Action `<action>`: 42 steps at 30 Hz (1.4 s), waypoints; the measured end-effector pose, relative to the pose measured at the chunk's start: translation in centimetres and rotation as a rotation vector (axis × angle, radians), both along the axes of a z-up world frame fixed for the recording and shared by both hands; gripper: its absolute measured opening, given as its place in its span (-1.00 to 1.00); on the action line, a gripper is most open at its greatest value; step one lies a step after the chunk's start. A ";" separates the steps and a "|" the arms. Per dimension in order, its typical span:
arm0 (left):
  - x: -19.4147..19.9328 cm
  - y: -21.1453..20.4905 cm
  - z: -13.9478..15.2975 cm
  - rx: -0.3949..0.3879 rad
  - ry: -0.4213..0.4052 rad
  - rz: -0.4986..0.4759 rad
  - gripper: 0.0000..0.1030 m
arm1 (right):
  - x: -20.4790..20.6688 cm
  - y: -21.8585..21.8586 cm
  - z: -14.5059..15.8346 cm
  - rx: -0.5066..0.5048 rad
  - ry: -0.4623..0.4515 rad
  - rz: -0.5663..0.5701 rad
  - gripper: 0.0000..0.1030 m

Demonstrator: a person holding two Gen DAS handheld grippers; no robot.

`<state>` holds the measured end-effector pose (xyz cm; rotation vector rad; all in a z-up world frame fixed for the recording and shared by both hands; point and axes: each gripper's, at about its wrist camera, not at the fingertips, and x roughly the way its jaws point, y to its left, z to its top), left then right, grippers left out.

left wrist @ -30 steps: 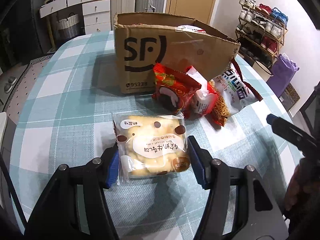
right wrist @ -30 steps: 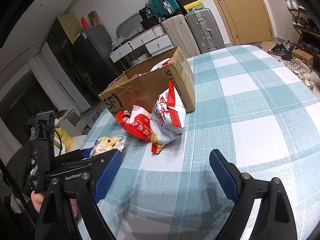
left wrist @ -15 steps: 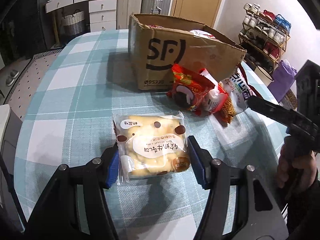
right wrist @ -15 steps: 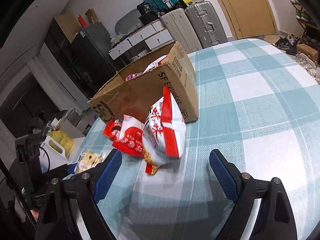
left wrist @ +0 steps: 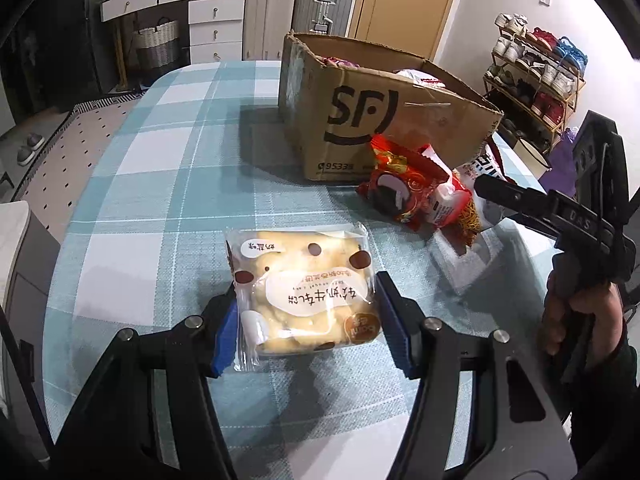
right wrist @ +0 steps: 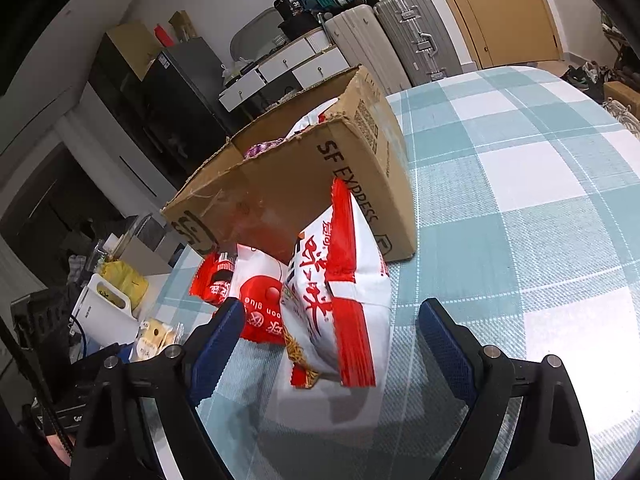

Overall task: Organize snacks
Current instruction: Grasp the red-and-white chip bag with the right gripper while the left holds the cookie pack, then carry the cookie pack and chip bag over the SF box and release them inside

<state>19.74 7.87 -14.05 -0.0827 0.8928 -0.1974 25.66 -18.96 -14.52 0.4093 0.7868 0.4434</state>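
- Two handheld grippers work over a table covered in a blue-and-white checked cloth (left wrist: 132,184), each with black arms and blue pads.
- Left gripper (left wrist: 306,322): its blue pads press on both side edges of a clear plastic pack of pale yellow cake with brown dots and a white label (left wrist: 304,290), so it is clamped on that pack. The pack lies flat between the pads and reaches forward past their tips.
- Right gripper (right wrist: 330,338): its jaws stand wide and are closing. A white-and-red crinkled snack bag with red lettering (right wrist: 340,304) stands between them, nearer the left pad; neither pad touches it, and a clear gap shows on the right side.
- Just behind and left of that bag lies a red-and-white snack packet with a round red mark (right wrist: 256,304), partly behind the left pad.
- Both packets rest just in front of an open brown cardboard box printed with a black SF logo (left wrist: 352,120), touching or nearly touching its front wall. More wrappers show inside the box.
- From the left wrist camera, the right gripper comes in from the right edge, held by a hand (left wrist: 580,316), its black finger over the red packets.
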 end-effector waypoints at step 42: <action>-3.4 -2.4 8.7 0.029 -0.139 -0.059 0.12 | -10.0 0.0 8.7 0.040 -0.229 0.105 -0.38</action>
